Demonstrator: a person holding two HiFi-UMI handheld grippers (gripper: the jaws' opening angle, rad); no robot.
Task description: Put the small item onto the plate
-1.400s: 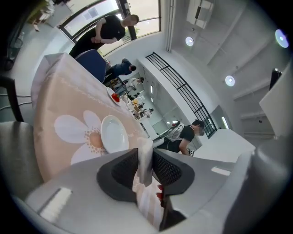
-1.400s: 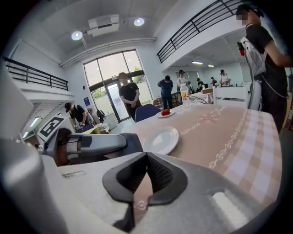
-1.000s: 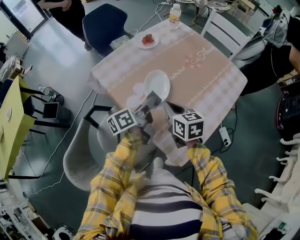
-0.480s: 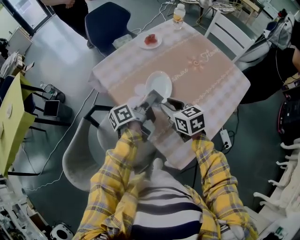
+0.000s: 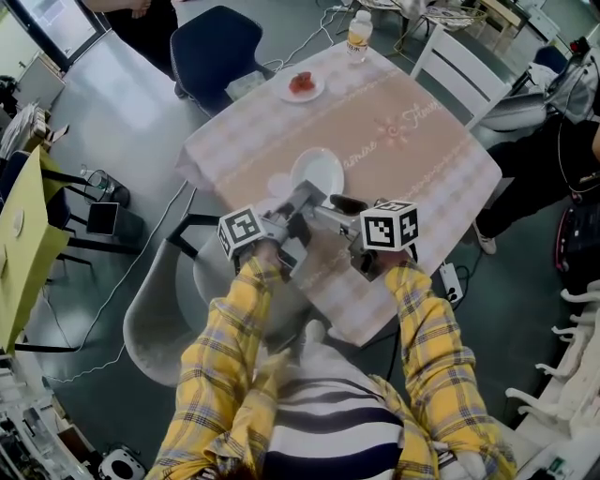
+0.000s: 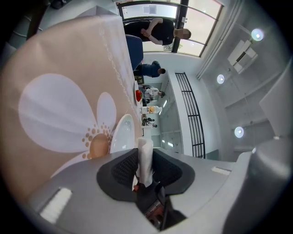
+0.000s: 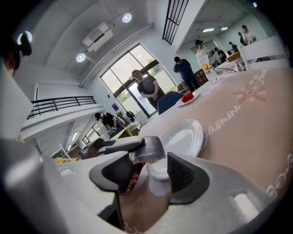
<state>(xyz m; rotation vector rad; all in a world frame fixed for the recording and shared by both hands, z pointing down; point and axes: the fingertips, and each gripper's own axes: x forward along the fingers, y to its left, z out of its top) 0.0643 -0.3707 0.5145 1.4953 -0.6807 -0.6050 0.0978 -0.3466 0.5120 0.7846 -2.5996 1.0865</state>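
A small white item [image 6: 145,157] stands upright between the dark pads of my left gripper [image 6: 145,153], which is shut on it. In the right gripper view the same white item [image 7: 158,178] sits between the jaws of my right gripper [image 7: 149,172], which are opening and stand wide, while the left gripper's fingertips [image 7: 137,147] hold its top. The white plate [image 5: 317,172] lies on the tablecloth just beyond both grippers; the plate [image 7: 183,136] appears bare. In the head view my left gripper [image 5: 305,199] and right gripper [image 5: 334,208] meet tip to tip at the plate's near edge.
The table [image 5: 412,141] has a pink patterned cloth. At its far corner are a small plate with red food [image 5: 302,84] and a bottle [image 5: 353,28]. A blue chair [image 5: 214,42], a white chair [image 5: 464,66] and a grey chair [image 5: 159,309] surround it. People stand in the background.
My right gripper has shifted a little to the right and turned, its marker cube now higher in the picture. The left gripper has stayed at the plate's near edge.
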